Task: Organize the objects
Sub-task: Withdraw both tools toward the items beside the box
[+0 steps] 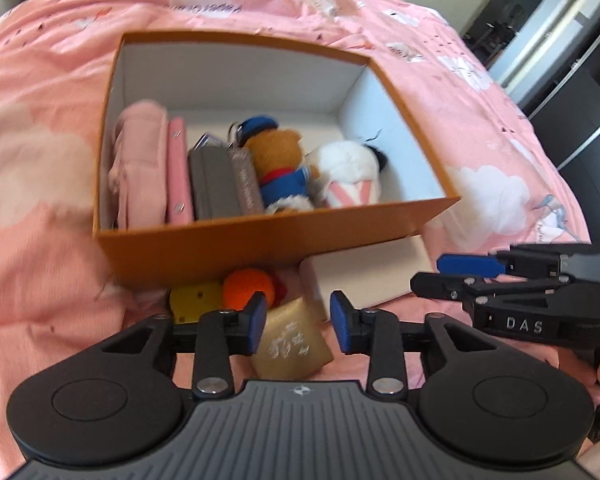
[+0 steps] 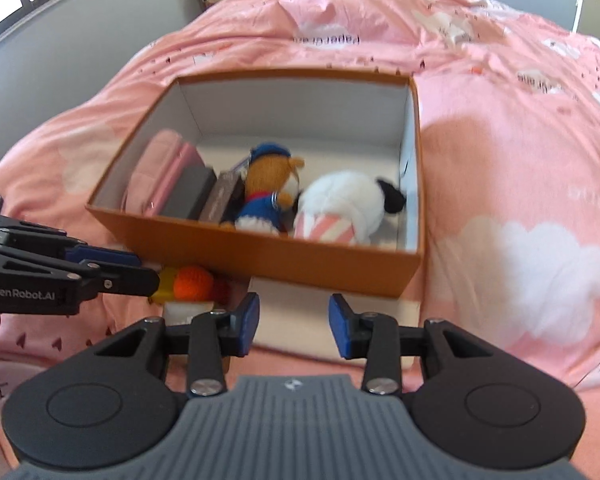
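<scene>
Sitting upright, the orange box (image 1: 260, 240) holds plush bear (image 1: 280, 160) and books (image 1: 214, 184).

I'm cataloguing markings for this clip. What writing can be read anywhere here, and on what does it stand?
"DAS": on the right gripper, seen from the left wrist.
"GenRobot.AI": on the left gripper, seen from the right wrist.
Print on the pink duvet: upside down, too blurred.
White marks on the gold pouch: unreadable.
</scene>
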Demonstrator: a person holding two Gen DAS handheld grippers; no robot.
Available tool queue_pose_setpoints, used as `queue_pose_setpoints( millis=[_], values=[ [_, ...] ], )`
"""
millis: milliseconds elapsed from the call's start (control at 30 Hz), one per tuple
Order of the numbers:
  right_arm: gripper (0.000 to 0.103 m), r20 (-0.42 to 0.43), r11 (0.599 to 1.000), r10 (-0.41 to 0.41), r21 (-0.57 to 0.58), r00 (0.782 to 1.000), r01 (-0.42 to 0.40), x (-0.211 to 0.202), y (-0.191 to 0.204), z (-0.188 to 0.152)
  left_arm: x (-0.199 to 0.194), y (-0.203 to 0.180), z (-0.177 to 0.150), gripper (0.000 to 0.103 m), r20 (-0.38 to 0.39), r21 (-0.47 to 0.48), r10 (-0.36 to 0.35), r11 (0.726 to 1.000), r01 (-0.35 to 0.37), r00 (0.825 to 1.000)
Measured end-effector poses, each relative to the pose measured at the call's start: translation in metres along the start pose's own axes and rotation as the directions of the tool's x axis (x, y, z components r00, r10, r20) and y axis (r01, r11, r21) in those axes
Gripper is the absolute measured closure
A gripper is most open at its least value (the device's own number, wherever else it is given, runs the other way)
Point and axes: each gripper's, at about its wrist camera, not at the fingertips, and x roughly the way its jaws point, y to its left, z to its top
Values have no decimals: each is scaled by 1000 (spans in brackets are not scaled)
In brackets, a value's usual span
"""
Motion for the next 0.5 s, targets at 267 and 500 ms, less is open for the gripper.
queue_pose_setpoints(
  millis=[267, 500],
  values=[
    [59, -89, 999, -6, 34, 996, 9, 29, 10, -21, 26, 22, -21, 44, -72, -157, 30, 987, -41, 997],
    [56, -102, 999, -19, 34, 995, 23, 37, 16, -26, 46, 42, -33, 43, -123, -267, -20, 964, -14, 992]
  ],
)
